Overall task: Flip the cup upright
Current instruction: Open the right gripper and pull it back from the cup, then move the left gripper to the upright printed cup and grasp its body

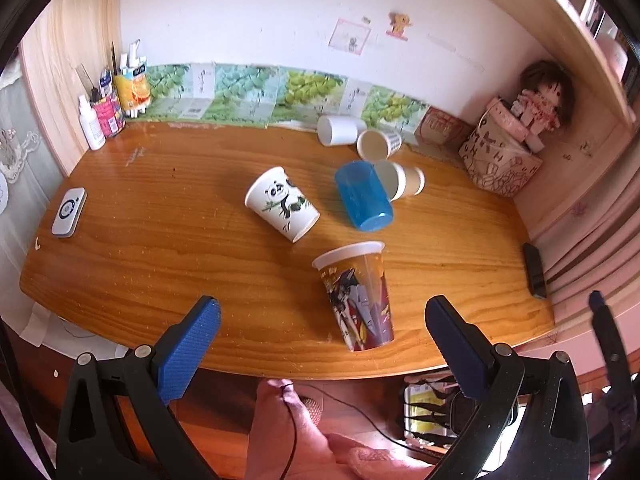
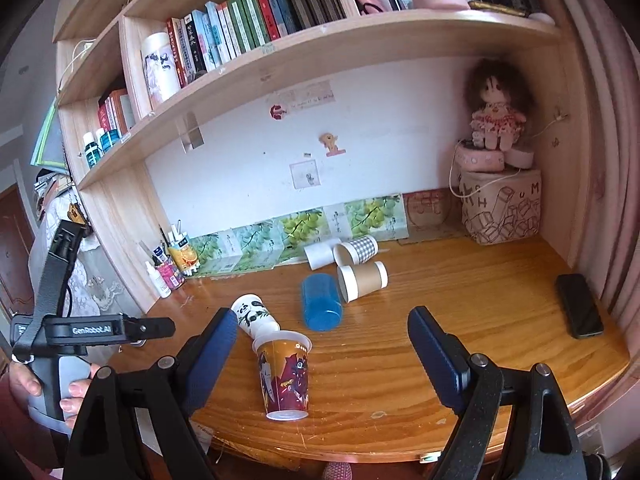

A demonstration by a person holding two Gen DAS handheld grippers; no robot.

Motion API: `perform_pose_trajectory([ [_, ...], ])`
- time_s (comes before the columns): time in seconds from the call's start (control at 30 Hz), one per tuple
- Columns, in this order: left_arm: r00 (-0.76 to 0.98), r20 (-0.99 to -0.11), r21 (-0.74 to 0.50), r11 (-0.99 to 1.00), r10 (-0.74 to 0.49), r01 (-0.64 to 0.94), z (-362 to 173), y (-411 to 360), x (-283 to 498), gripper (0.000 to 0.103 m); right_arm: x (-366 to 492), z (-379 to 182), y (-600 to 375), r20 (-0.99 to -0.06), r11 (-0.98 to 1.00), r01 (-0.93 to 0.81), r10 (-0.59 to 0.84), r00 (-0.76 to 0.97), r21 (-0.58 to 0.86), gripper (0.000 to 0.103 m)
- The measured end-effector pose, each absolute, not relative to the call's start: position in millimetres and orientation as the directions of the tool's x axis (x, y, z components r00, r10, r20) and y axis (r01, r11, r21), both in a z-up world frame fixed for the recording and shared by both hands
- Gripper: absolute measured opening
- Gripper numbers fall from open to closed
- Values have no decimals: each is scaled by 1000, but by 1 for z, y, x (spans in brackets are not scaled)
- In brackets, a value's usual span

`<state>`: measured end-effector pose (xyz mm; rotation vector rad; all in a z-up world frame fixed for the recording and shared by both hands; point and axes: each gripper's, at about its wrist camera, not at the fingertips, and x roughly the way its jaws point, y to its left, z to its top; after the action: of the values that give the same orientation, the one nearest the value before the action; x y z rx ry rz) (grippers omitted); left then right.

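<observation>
Left wrist view: the left gripper hangs over the near edge of the desk, jaws spread wide and holding nothing, and the printed cup lies on its side just ahead of them, nearer the right finger. The right gripper is likewise spread and empty, with the same printed cup lying between its blue pads, rim away from the camera.

The cup looks like thin, light plastic, probably slick and easily squashed; a gentle grip across the mid-wall seems the safest hold.

Beyond the printed cup lie a panda cup, a blue tumbler and more paper cups. Right of it, near the desk's edge, rests a dark phone. The wood is glossy; bookshelves hang above.
</observation>
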<state>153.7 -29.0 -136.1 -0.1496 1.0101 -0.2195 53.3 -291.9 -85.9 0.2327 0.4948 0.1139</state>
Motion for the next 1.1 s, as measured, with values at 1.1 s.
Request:
perform_pose_trajectory([
  [1.1,192,-916,-337,936,-351,102,-245,-86,267,102,140,-150,-267,-680,973,-157,232,695,172,87],
])
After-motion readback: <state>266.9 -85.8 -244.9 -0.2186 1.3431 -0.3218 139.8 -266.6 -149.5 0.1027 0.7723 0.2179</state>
